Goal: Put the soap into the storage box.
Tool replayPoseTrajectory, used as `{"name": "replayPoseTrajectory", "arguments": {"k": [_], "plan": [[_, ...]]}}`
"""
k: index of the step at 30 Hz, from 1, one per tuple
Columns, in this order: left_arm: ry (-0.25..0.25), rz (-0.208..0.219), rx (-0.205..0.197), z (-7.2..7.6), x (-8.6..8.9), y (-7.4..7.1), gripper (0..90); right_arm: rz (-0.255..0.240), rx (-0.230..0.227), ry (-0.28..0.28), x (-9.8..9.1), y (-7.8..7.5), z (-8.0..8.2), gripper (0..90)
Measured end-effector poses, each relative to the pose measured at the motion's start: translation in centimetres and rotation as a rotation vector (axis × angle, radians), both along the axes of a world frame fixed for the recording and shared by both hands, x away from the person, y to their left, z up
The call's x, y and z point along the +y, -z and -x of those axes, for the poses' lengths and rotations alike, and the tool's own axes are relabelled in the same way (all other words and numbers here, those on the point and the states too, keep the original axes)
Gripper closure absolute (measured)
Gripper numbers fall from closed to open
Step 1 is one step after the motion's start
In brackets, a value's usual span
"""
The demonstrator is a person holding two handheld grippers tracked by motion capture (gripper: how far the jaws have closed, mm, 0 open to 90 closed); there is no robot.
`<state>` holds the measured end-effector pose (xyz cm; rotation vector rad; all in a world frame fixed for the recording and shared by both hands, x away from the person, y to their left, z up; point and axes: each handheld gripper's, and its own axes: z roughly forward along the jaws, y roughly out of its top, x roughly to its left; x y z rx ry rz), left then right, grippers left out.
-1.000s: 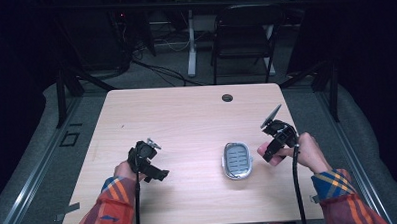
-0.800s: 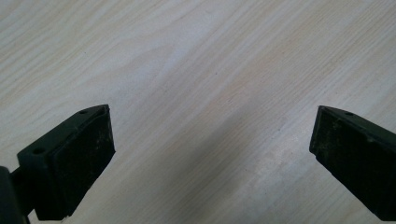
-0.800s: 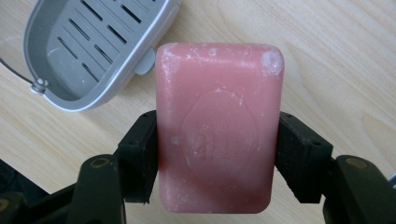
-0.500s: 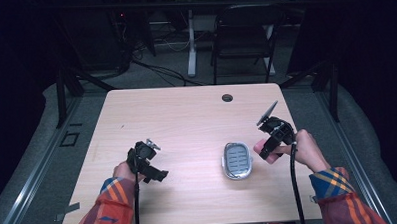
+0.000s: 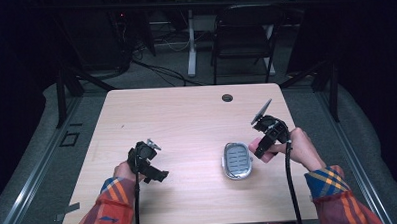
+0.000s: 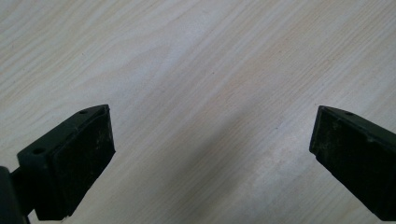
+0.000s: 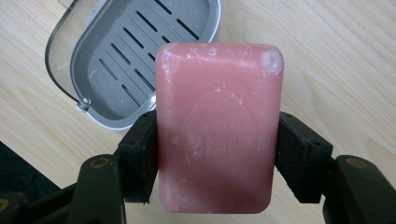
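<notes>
Table: light wood. Soap dish lies open on it, slatted tray bare. Your right gripper clamps the pink soap bar just beside the dish; lower it flat onto the slats. Left gripper rests wide open, holding nothing.

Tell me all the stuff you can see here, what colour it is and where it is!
Soap bar: one, pink, clamped between the right gripper's jaws, up off the table beside the dish.
Soap dish: one, grey with slots inside, empty, on the table's right half.
Table: one, pale wood, with a small dark round hole near its far edge.
Chair: one, black, on the floor beyond the table.
Right gripper: one, black, in the person's right hand, shut on the soap bar.
Left gripper: one, black, in the left hand, jaws wide apart over bare wood.
Sleeves: two, plaid.
</notes>
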<state>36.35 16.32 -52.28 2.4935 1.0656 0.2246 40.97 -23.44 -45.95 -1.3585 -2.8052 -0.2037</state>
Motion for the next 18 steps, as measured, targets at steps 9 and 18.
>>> {"name": "replayPoseTrajectory", "arguments": {"k": [9,18], "plan": [[0.003,0.001,0.0,0.0,0.0,0.0,0.0,-0.012,-0.002,-0.023,1.2,-0.3,0.1,37.4],[0.003,-0.007,0.001,0.0,-0.1,0.0,0.0,-0.013,0.003,-0.044,2.3,-0.4,0.2,37.3]]}}
